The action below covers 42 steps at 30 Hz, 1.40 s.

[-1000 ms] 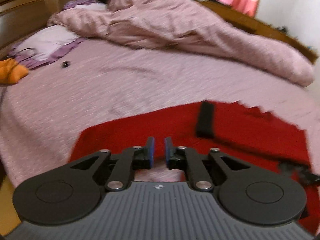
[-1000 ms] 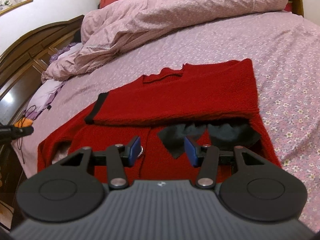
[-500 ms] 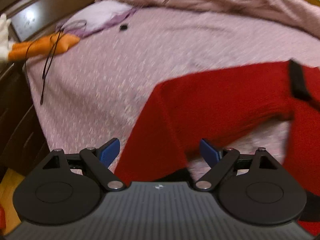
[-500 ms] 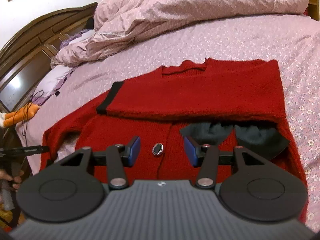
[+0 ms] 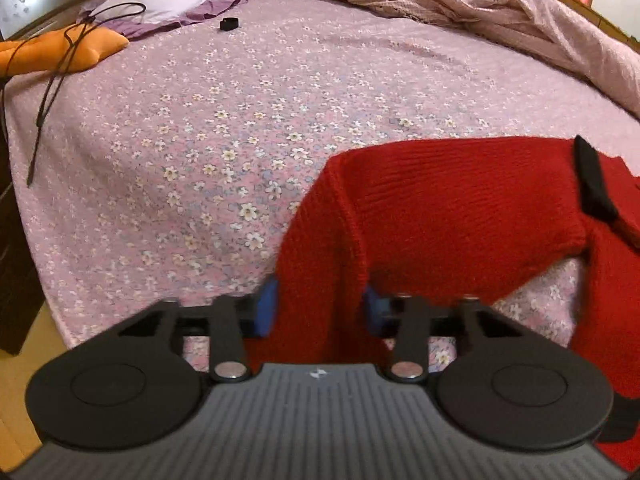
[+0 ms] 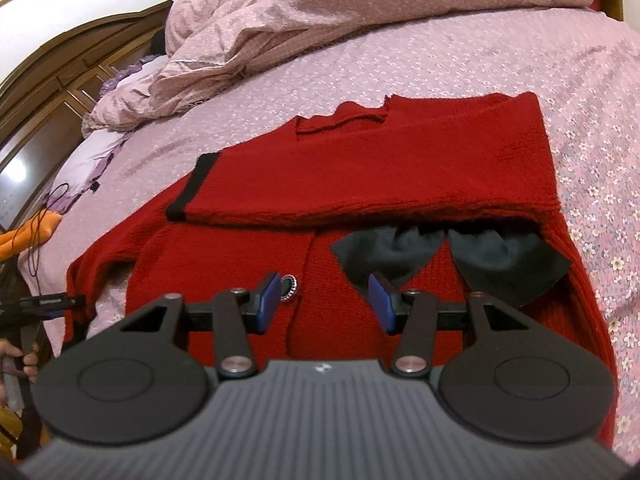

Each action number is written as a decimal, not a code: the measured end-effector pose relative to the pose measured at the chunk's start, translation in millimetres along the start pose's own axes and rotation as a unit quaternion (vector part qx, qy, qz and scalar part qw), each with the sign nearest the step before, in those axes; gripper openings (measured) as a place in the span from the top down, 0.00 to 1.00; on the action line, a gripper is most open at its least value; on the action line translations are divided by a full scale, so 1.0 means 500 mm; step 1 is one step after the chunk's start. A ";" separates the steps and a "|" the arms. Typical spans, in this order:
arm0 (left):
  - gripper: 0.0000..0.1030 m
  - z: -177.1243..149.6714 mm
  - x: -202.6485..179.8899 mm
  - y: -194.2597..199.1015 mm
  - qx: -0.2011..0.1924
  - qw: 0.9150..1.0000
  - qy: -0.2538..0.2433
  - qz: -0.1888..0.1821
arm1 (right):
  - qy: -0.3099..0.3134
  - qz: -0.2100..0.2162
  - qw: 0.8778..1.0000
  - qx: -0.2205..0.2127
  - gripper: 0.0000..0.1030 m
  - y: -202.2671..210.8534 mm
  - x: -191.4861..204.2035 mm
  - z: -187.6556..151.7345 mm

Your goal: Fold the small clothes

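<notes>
**Left gripper closing on the cardigan's sleeve**

Now the red cardigan (image 6: pixel 360 184) lies spread on the flowered sheet (image 5: pixel 224 128), filling the middle of the right wrist view and the lower right of the left wrist view. Half a second ago the left gripper (image 5: pixel 320 308) stood with its jaws wide over the edge of the knit; now it sits lower and its jaws are closing, with a fold of the red sleeve between the blue pads (image 5: pixel 266 308). Motion blur hides whether the pads already press the cloth. A second ago those jaws were nearly together above the garment. The right gripper (image 6: pixel 326 300) has kept its place, jaws apart and empty over the cardigan's front, with the button (image 6: pixel 289 282) just beyond them.

The cardigan's lower hem is hidden behind the gripper bodies in both views. At the left edge of the right wrist view, the left gripper shows only as a dark bar at the sleeve, with fingertips (image 6: pixel 28 356) of the person's hand below it.

Counted: one cardigan, one button in sight, one black cuff (image 6: pixel 192 184) showing, two dark cloth flaps (image 6: pixel 384 248) under the folded sleeve. Farther out are one bunched quilt (image 6: pixel 320 12), one orange cloth (image 5: pixel 52 50) crossed by a black cord (image 5: pixel 56 76), and one small black ring (image 5: pixel 229 24).
</notes>
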<state>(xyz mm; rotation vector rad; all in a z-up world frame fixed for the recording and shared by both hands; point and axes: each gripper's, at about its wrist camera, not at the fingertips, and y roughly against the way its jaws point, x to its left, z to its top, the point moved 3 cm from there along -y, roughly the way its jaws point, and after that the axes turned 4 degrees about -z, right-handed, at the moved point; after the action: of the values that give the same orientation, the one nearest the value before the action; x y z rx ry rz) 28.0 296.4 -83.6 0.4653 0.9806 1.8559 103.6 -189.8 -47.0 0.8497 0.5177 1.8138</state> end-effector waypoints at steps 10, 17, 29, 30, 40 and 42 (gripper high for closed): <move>0.78 0.025 -0.023 0.121 -0.012 0.994 0.022 -0.109 | 0.006 0.007 1.000 -0.006 0.50 -0.015 0.005 0.005; 0.78 0.084 -0.113 0.234 -0.061 0.970 0.037 -0.234 | 0.022 0.001 0.999 -0.026 0.50 -0.050 0.027 0.040; 0.78 0.161 -0.418 0.228 -0.048 0.932 0.001 -0.358 | 0.041 -0.021 0.999 -0.009 0.51 -0.117 0.024 0.020; 0.78 0.163 -0.443 0.215 -0.040 0.931 0.000 -0.362 | 0.038 -0.019 0.999 -0.011 0.51 -0.116 0.021 0.019; 0.78 0.132 -0.659 0.057 0.037 0.935 -0.032 -0.352 | 0.036 -0.019 0.999 -0.024 0.51 -0.108 0.021 0.008; 0.78 0.121 -0.679 0.023 0.046 0.939 -0.035 -0.339 | 0.032 -0.016 0.999 -0.024 0.51 -0.108 0.019 0.008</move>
<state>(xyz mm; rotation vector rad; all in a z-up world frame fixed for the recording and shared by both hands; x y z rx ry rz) 223.2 22.8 -6.4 0.2020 1.0202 1.1684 138.1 -160.6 -78.3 0.7486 0.5246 1.8215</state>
